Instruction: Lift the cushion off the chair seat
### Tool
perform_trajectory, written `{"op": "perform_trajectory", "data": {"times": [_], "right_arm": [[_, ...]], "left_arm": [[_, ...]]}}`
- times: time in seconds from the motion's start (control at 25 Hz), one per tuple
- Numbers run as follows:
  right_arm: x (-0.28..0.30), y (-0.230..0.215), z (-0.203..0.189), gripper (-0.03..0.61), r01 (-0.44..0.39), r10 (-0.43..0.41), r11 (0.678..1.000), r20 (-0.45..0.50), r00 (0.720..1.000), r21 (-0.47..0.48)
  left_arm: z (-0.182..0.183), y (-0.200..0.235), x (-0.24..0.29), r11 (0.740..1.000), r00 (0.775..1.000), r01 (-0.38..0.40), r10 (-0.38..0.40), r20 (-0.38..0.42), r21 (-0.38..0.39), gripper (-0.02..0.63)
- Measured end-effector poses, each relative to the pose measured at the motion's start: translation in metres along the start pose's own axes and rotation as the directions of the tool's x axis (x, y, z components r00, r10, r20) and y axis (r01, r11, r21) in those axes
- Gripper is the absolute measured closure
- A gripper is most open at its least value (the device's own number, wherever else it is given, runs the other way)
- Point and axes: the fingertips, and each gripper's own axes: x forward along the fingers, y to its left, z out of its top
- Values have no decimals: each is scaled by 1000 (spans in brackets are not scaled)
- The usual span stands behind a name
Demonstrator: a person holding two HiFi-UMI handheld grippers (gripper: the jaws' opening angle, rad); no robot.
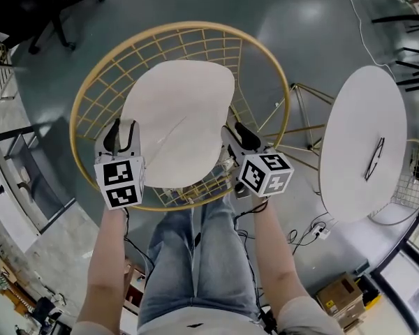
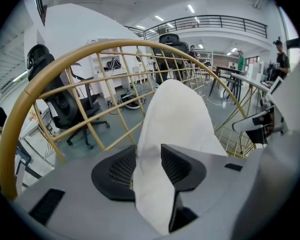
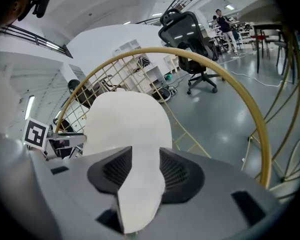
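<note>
Two grippers spread, left gripper (image 1: 122, 125) and right gripper (image 1: 236, 130) astride white cushion (image 1: 178, 114), square-marker cubes (image 1: 119, 181), gold wire chair (image 1: 181, 25).

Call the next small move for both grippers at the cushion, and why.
Probably close both: the left gripper and right gripper each straddle an edge of the cushion with jaws wide, seemingly not pinching, and it lies on the chair.

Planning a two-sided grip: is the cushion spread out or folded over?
Spread out. The cushion shows one whole rounded outline across the wire chair, with only a faint crease, no doubled layer.
</note>
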Motion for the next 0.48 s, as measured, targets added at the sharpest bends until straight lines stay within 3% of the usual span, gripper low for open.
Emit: {"op": "perform_trajectory", "data": {"times": [0.48], "right_arm": [[32,-19,-22,394,-12,16,999,-78,997,46]], "left_arm": [[-1,-1,-1,1000,1000,-3,3,0,-5,459]]}}
